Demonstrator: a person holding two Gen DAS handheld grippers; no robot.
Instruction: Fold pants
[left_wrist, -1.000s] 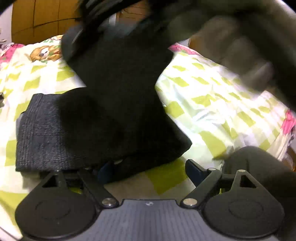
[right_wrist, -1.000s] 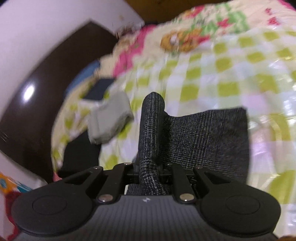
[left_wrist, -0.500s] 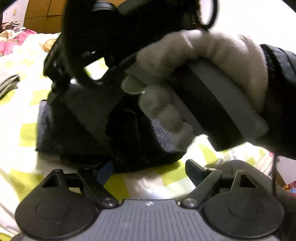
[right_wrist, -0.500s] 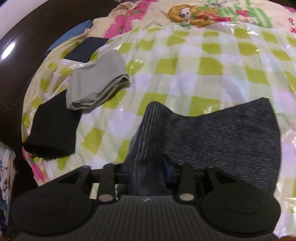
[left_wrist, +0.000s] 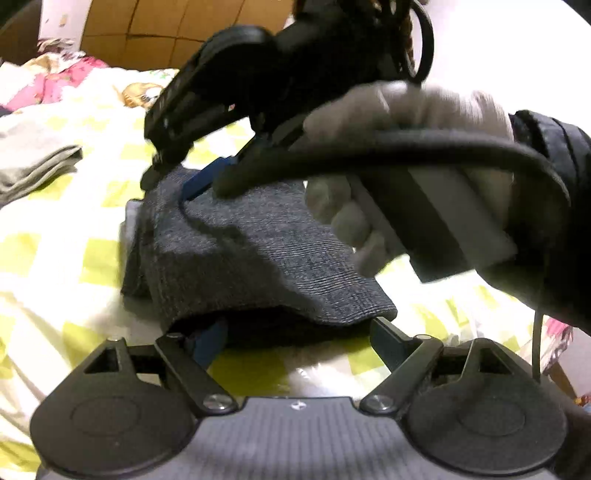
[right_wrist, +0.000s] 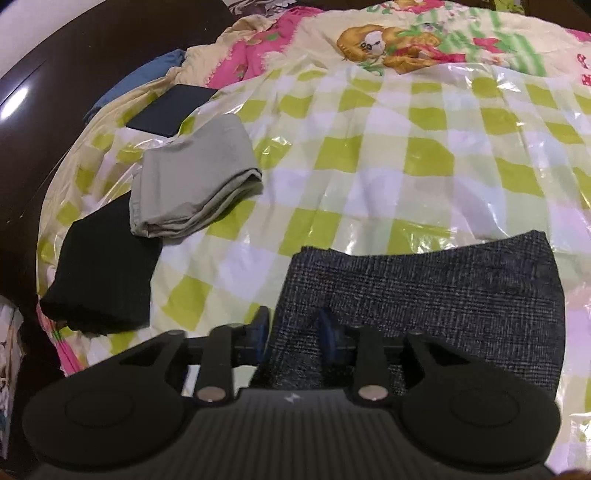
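Observation:
Dark grey checked pants (right_wrist: 443, 291) lie folded on the green-checked bed cover (right_wrist: 388, 155). My right gripper (right_wrist: 293, 328) holds a fold of the pants between its blue pads at the folded stack's left edge. In the left wrist view the pants (left_wrist: 258, 258) lie as a thick folded stack, with the right gripper (left_wrist: 184, 177) and a gloved hand above them. My left gripper (left_wrist: 299, 336) is open, its fingers wide apart at the near edge of the stack, with nothing between them.
A folded beige garment (right_wrist: 195, 181) and a folded black garment (right_wrist: 103, 266) lie at the bed's left side. A dark flat pad (right_wrist: 170, 110) lies behind them. A dark headboard (right_wrist: 55, 92) borders the left. A cartoon-print blanket (right_wrist: 388, 40) lies at the far end.
My right gripper has carried the fold of the pants down onto the stack, which now lies flatter. Its grip on the cloth looks looser. The left gripper stays open at the near edge.

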